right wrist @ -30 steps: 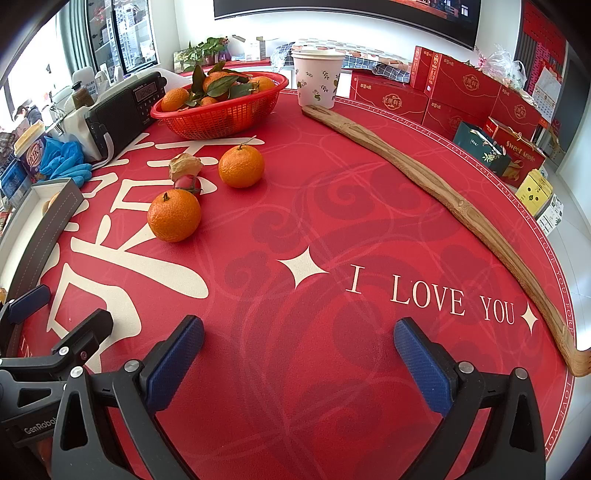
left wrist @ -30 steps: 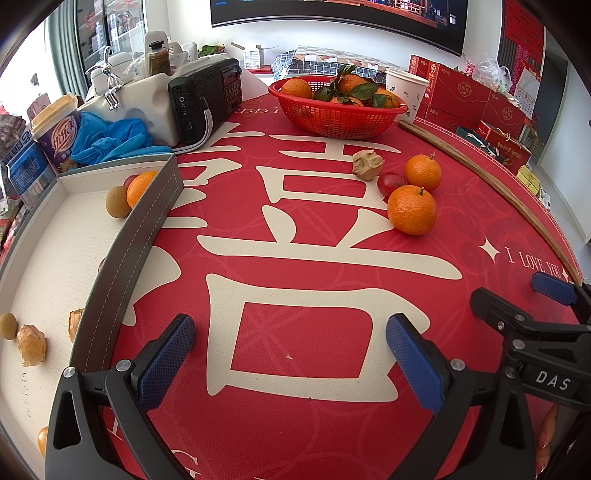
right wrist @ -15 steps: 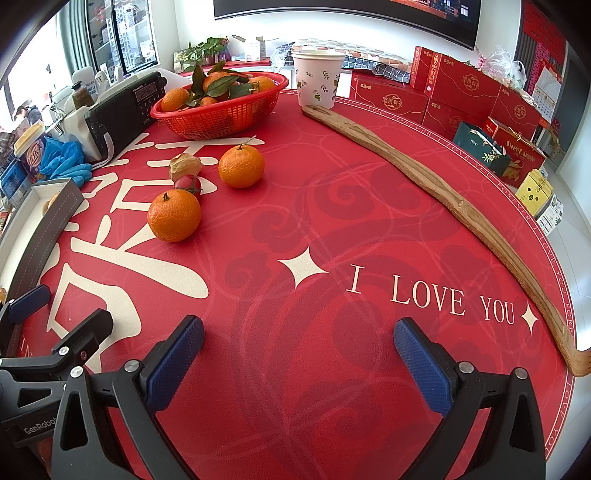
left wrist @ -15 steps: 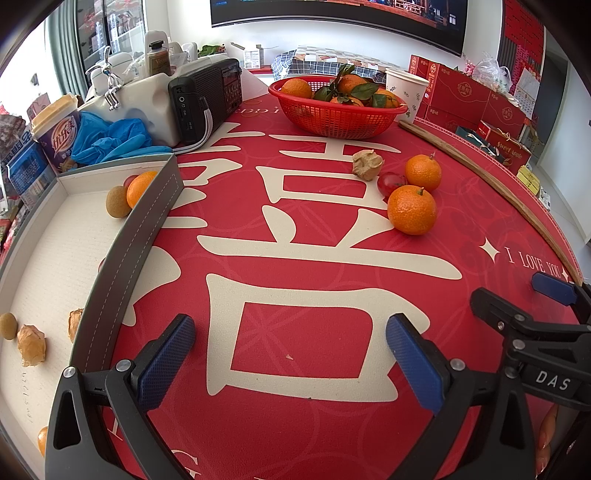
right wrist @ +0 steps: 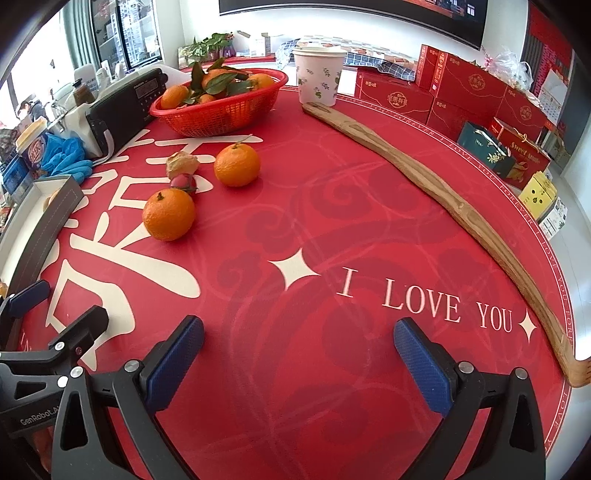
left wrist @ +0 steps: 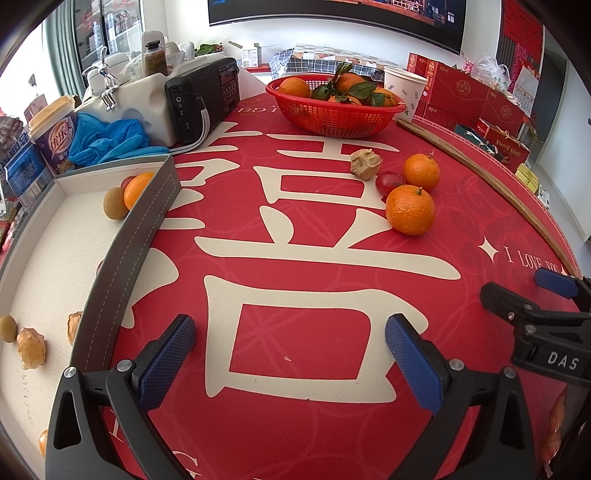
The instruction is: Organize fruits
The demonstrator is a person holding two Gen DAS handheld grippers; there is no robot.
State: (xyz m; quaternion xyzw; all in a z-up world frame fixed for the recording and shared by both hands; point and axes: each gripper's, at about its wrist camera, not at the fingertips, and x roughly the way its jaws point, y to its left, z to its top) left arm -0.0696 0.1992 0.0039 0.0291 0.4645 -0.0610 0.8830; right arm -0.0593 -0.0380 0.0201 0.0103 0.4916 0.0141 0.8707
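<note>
White walls [left wrist: 480,40], daylit windows [right wrist: 122,33]

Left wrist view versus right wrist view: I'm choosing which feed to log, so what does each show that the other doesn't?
Only the left wrist view shows inside the tray: a kiwi, an orange and husked fruits. Only the right wrist view shows the whole wooden stick and the full "I LOVE YOU" lettering. Both share the red basket, two loose oranges, a small red fruit and both open tools, left and right.
</note>
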